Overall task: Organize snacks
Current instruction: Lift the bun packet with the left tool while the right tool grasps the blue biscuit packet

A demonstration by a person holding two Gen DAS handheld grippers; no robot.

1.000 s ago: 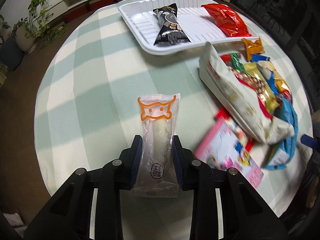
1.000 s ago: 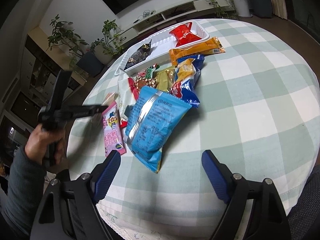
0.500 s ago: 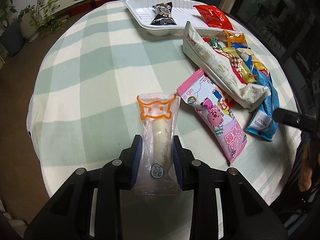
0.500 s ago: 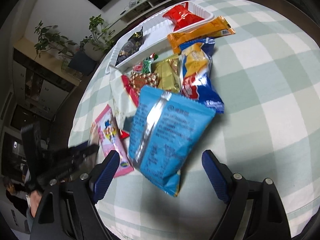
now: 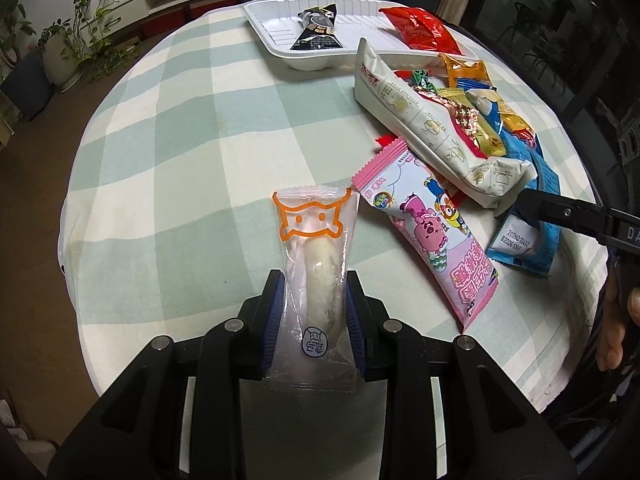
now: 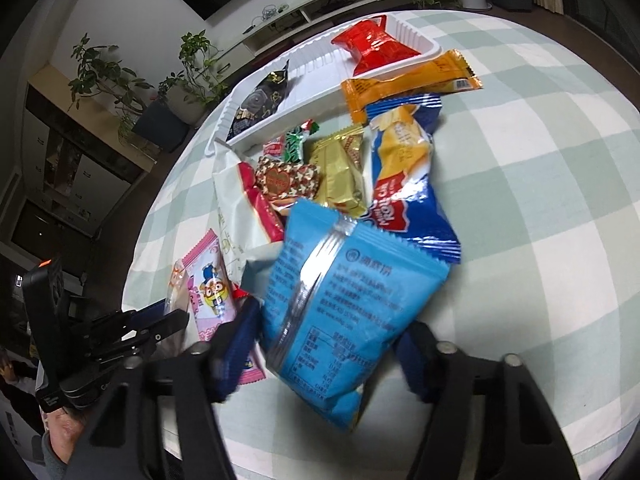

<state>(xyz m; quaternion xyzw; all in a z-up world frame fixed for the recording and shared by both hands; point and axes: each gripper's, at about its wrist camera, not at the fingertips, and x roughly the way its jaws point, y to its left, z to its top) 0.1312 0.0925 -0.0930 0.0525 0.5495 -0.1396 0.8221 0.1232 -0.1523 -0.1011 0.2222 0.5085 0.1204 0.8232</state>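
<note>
Here, a glossy rectangular light-blue foil packet [image 6: 344, 312] lies crinkled.

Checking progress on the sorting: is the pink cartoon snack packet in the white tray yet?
No, the pink packet lies on the tablecloth, outside the white tray.

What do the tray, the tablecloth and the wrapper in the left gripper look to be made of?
Tray: thin moulded white plastic, going by its ribbed floor and slight sheen. Tablecloth: matte woven fabric, checked green and cream, draping over the edge. Wrapper in the left gripper: clear glossy plastic film; the pale snack shows through.
</note>
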